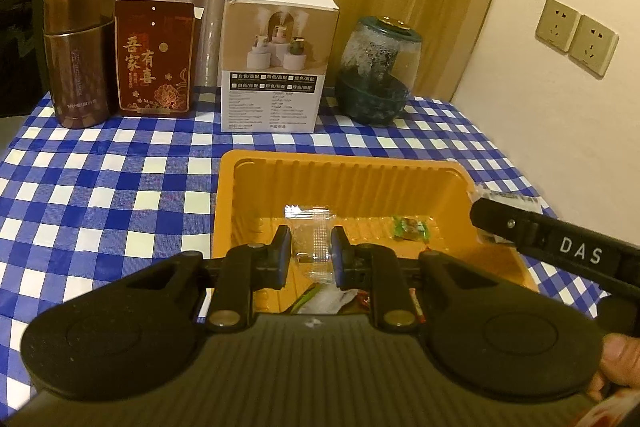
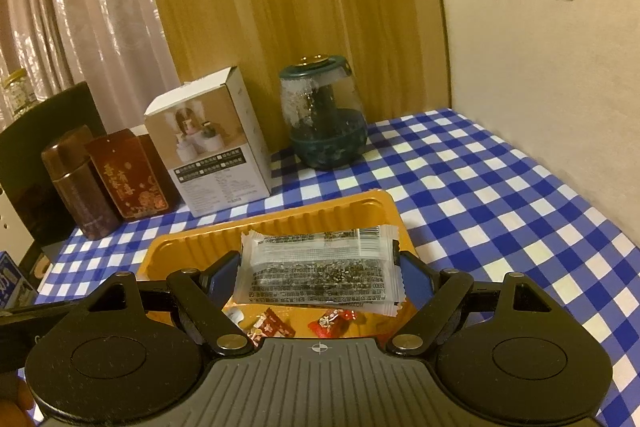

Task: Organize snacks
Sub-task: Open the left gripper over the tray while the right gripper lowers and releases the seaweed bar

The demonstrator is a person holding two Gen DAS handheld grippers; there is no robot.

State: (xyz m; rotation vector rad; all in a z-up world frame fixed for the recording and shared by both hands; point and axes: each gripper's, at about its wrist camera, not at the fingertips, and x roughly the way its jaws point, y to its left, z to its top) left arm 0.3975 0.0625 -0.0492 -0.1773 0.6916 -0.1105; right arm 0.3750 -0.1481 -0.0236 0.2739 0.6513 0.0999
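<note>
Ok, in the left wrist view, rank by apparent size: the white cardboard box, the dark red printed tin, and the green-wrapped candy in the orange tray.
1. White cardboard box, largest.
2. Dark red printed tin, clearly smaller, standing at about the same depth.
3. Green-wrapped candy, smallest by far, though nearer the camera inside the orange plastic tray.

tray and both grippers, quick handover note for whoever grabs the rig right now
Left gripper: jaws shut on a small clear packet, held over the orange tray.
Right gripper: jaws shut on a wide clear snack pack, also above the tray.
Already in the tray: a green candy and red candies near the front edge.
Along the back of the table, apart from the tray: brown tin, red box, white box, green jar.
Left to do: set both held packs down in the tray. No loose snacks show on the cloth.
</note>
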